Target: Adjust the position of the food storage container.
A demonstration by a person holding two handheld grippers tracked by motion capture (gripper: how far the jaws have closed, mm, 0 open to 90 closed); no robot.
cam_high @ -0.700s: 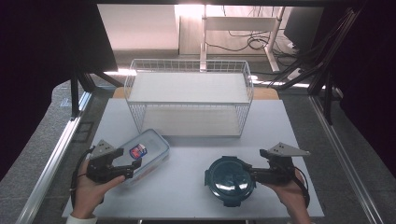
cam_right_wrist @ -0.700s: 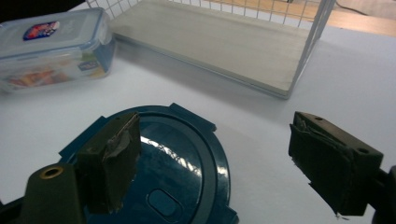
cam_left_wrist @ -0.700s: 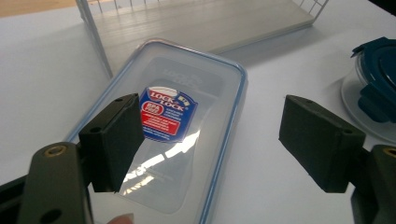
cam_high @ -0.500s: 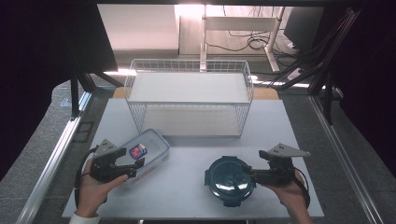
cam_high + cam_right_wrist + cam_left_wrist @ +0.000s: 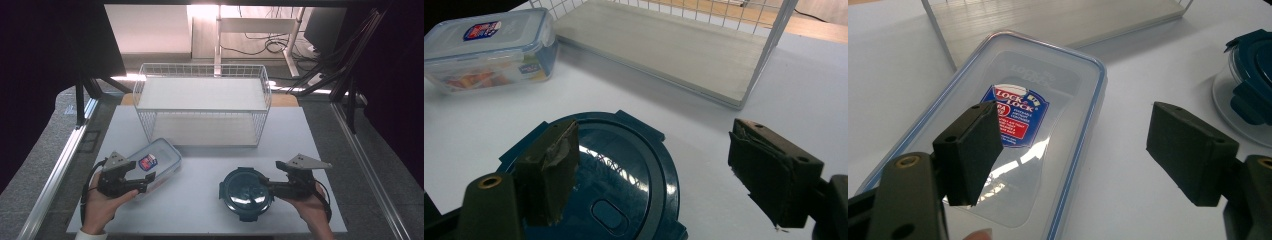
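In the high view the left gripper sits at the lower left of the frame, its jaws spread wide over the near end of a clear rectangular container with a blue-rimmed lid and a red-and-blue label, gripping nothing. The left gripper view shows one pad above the lid and the other out over the white table beside it. At the lower right the right gripper is likewise released, its jaws straddling the right edge of a round dark-blue-lidded container lying just below the frame's centre. A white wire basket with a pale board in its bottom stands in the middle of the frame, beyond both containers
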